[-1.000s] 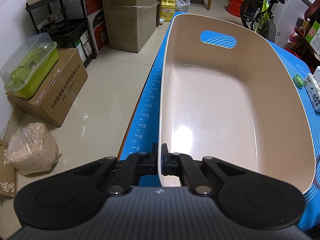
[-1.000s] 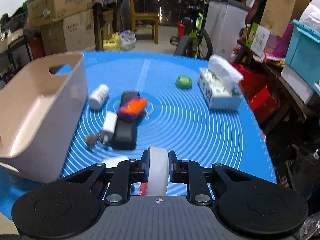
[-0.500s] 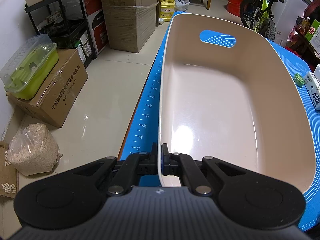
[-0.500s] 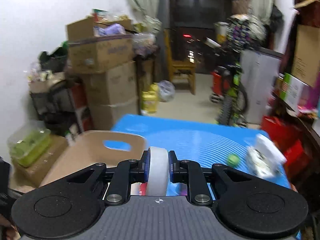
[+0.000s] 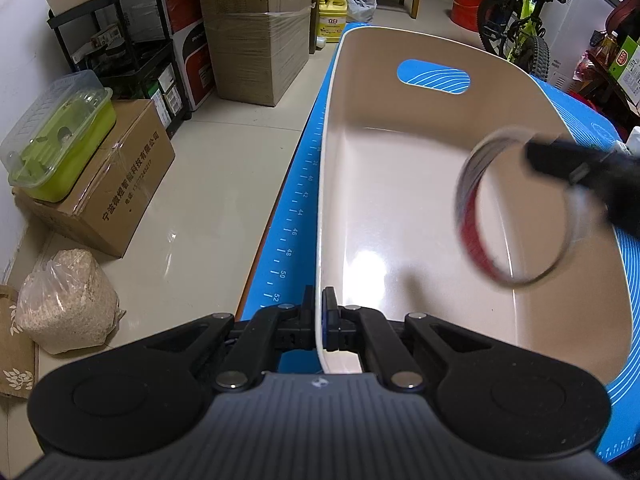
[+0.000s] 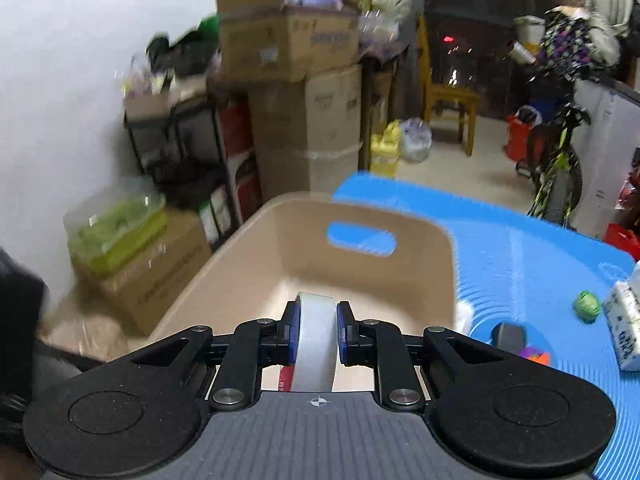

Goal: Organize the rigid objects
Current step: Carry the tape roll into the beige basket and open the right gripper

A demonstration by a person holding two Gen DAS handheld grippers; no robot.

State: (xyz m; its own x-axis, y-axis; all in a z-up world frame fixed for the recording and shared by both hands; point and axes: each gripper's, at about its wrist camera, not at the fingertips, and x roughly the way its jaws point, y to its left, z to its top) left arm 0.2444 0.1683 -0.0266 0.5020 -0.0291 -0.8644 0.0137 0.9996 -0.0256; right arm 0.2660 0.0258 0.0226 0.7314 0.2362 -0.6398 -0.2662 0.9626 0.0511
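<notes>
Over the beige bin (image 5: 420,208), at the blue mat's (image 5: 296,200) left edge: my right gripper (image 6: 316,330) pinches a tape roll (image 6: 316,340) upright between its pads. My left gripper (image 5: 319,312) is clamped tight on the bin's near rim.

You're in a home storage room. Stacked cardboard boxes (image 5: 256,32) and a shelf rack (image 5: 132,56) stand left; a bicycle (image 5: 520,16) stands far right.
</notes>
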